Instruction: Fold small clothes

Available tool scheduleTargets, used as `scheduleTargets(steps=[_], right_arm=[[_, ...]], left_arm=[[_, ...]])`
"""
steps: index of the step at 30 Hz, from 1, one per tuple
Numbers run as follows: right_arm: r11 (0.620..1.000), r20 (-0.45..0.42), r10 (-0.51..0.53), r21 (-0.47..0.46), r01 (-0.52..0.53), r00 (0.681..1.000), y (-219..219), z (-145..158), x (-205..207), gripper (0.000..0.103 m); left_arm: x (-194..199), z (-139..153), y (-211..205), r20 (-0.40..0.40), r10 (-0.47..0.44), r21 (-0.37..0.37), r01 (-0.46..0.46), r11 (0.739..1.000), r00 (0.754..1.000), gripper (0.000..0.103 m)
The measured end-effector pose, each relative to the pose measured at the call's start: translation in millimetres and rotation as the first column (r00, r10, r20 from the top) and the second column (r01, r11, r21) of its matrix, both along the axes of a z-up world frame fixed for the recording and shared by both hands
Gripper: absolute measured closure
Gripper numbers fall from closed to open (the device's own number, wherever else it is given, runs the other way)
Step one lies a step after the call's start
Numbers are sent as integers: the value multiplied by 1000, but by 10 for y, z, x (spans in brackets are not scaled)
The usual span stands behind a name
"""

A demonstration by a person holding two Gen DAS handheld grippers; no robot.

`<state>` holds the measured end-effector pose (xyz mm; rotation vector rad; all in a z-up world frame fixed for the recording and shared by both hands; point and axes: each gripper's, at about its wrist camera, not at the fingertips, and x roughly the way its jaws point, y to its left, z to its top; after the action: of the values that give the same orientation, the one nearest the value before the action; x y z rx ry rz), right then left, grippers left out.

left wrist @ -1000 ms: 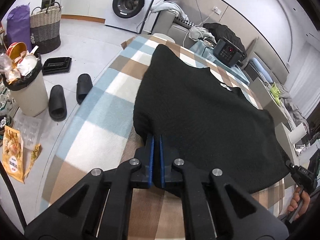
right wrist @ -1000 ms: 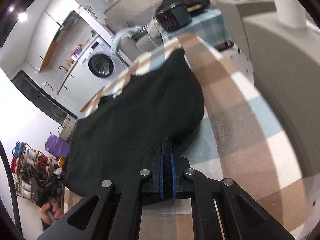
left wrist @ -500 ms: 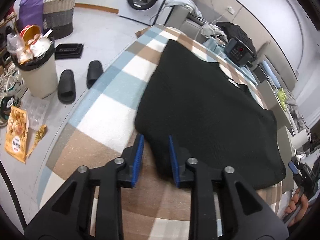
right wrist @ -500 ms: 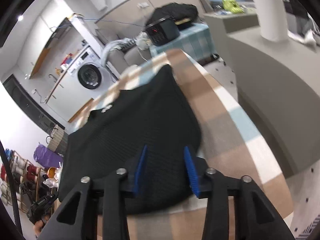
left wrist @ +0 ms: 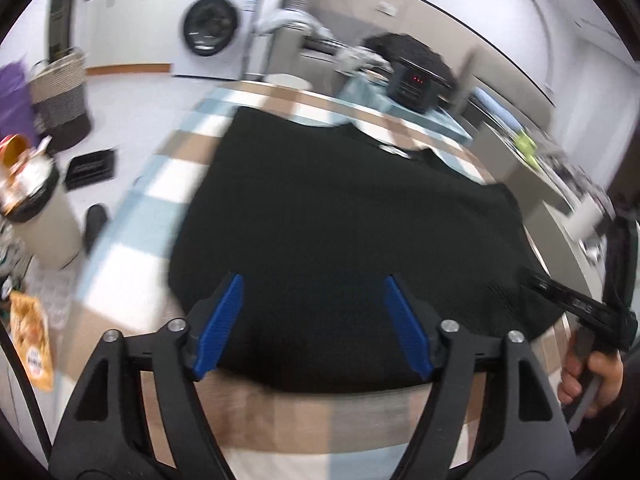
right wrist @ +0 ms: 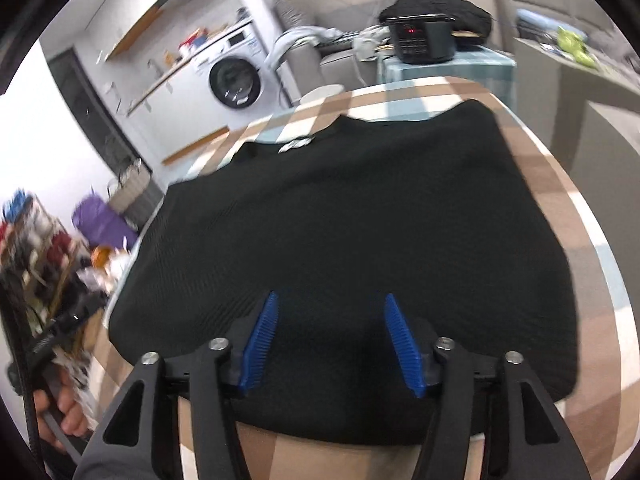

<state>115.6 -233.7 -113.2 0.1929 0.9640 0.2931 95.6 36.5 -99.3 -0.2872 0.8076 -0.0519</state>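
From the left wrist we see a bin [left wrist: 38, 216] heaped with rubbish, far left. The black sweater [left wrist: 344, 232] lies flat on the checked cloth [left wrist: 132, 256], collar far, hem near. Our left gripper [left wrist: 316, 324] gapes wide, holding nothing.

From the right wrist, the sweater [right wrist: 352, 232] spreads left to right; our right gripper [right wrist: 332, 344] is likewise spread, empty.

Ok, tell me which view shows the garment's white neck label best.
Right wrist view: the white neck label sits clear at the black garment's far edge. In the left wrist view the label is smaller and motion-blurred.
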Motion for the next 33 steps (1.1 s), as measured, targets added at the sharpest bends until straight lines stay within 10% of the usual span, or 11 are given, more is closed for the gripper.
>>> scheduleTargets(steps=[16,33], right_arm=[[966,-10,27,-257,-29,1000,143,-407,36,36],[969,4,68,-240,-65,998,532,-431,338,36]], left_arm=[[210,-442,-634,-90,-204,68,210,975,975,30],[694,-457,-782,-104,-175,26,178,984,979,30]])
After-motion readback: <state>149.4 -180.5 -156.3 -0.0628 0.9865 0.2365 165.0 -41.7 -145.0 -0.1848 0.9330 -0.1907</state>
